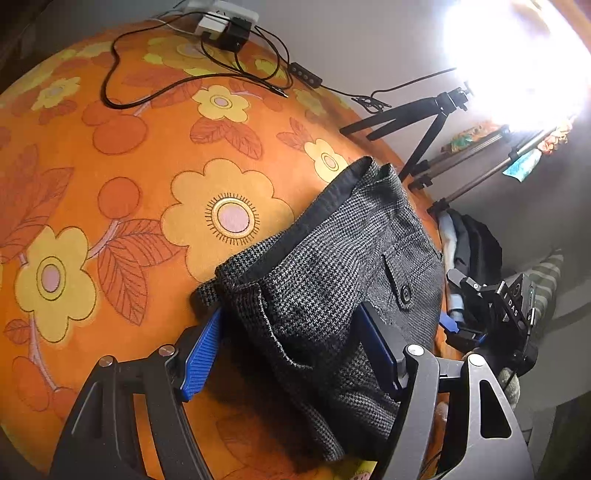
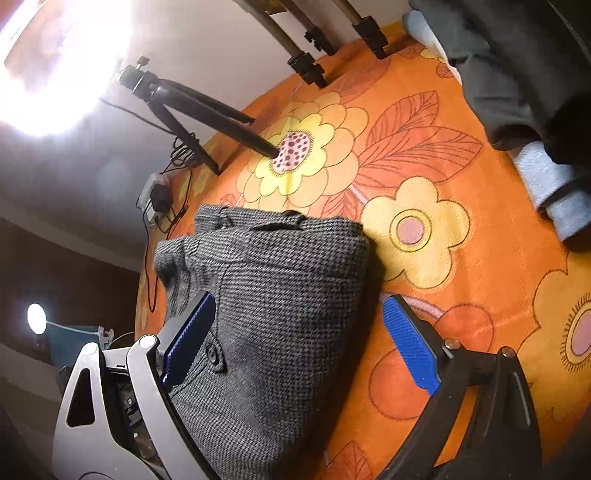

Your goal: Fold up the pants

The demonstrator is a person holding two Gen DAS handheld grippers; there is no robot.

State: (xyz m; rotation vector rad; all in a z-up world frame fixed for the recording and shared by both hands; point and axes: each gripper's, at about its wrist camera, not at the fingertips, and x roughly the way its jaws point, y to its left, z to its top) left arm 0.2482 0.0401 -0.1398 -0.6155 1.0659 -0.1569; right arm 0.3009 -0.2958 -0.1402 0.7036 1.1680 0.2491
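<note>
Grey houndstooth pants lie folded in a compact bundle on an orange flowered cloth, waistband and a buttoned pocket showing. My left gripper is open, its blue fingers straddling the near end of the bundle. In the right wrist view the pants lie between the open jaws of my right gripper; one blue finger rests over the cloth beside the pants. The right gripper also shows in the left wrist view at the far right.
Black cables and a power strip lie at the cloth's far edge. Tripod legs stand on the cloth beside the pants, also in the right wrist view. A person's legs are at the upper right. A bright light glares above.
</note>
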